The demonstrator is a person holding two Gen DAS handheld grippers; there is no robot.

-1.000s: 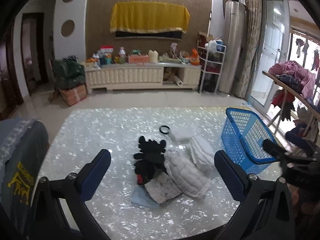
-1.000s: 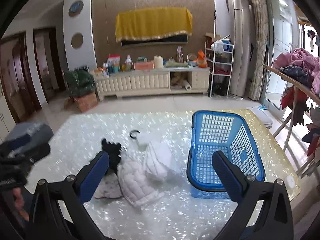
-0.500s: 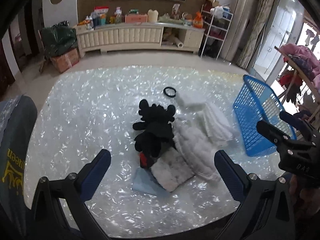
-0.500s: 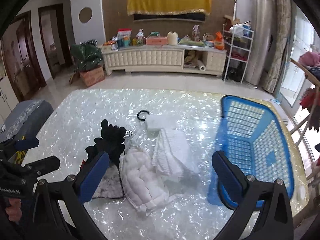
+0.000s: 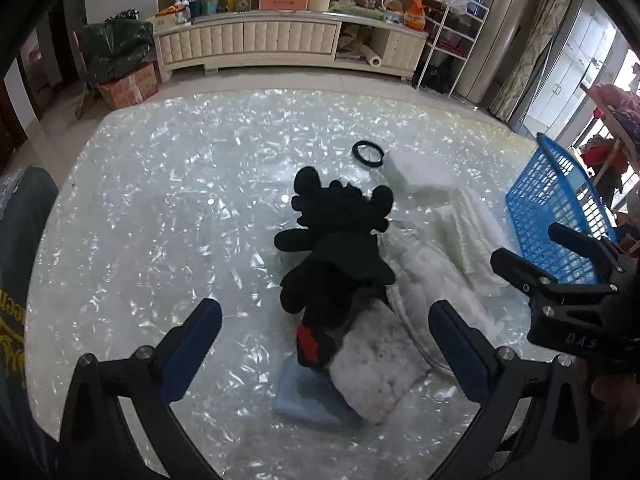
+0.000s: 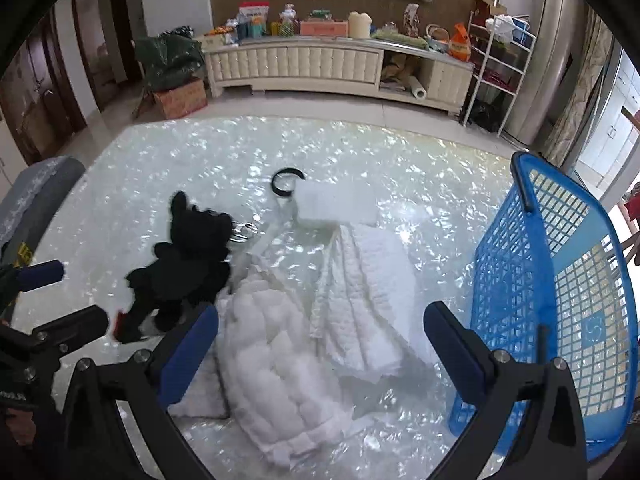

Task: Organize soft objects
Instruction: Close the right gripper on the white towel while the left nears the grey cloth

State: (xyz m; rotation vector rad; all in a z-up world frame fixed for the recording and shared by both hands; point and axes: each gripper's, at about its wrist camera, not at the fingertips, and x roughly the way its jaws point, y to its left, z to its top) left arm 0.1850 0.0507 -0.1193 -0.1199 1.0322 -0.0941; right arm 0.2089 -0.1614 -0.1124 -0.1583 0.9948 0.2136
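A black plush toy (image 5: 340, 252) lies mid-table, also in the right wrist view (image 6: 188, 260). Beside it lie a white quilted piece (image 6: 272, 368), a folded white cloth (image 6: 368, 300), a white block (image 6: 332, 204), a grey-white furry pad (image 5: 376, 368) and a light blue pad (image 5: 308, 396). A blue plastic basket (image 6: 560, 300) stands at the right. My left gripper (image 5: 324, 340) is open just above the plush and pads. My right gripper (image 6: 320, 344) is open above the white quilted piece and cloth.
A black ring (image 5: 368, 152) and a small metal ring (image 6: 244, 232) lie on the shiny white table (image 5: 160, 208). A grey chair back (image 6: 36, 188) stands at the table's left edge. A low cabinet (image 6: 320, 64) and a clothes rack (image 5: 616, 120) stand beyond.
Both grippers have come down and forward toward the pile, tilting down so the table fills the views. Both stay open. Nothing on the table has moved.
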